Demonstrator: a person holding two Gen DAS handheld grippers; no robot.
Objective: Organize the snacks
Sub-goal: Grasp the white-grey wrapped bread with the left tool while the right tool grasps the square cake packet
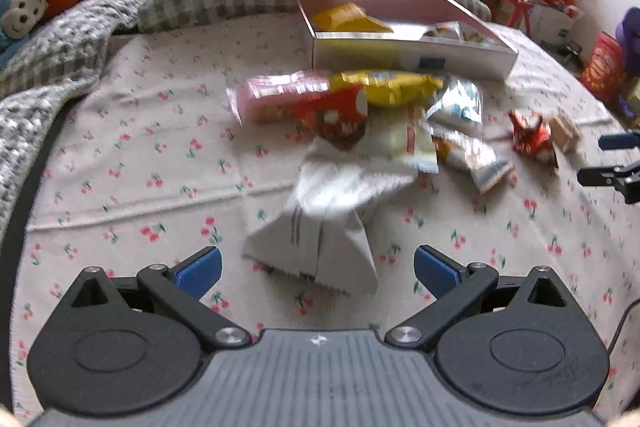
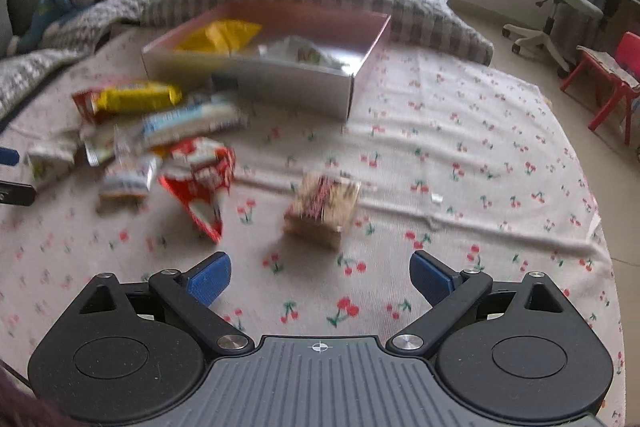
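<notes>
A white box [image 1: 412, 57] on a cherry-print sheet [image 1: 140, 155] holds a yellow packet [image 1: 348, 17] and one more; most snack packets [image 1: 360, 115] remain piled before it. Left gripper [image 1: 318, 269] and right gripper [image 2: 320, 277] hover wide open, empty.

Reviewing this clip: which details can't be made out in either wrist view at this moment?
- Printing on the white packet: left wrist view, motion blur.
- What fills the box beyond the yellow bag: its near wall hides the bottom; the right wrist view is blurred.
- Brown packet: label smeared in the right wrist view, small in the left.
- Right gripper: cut off by the left view's edge.
</notes>
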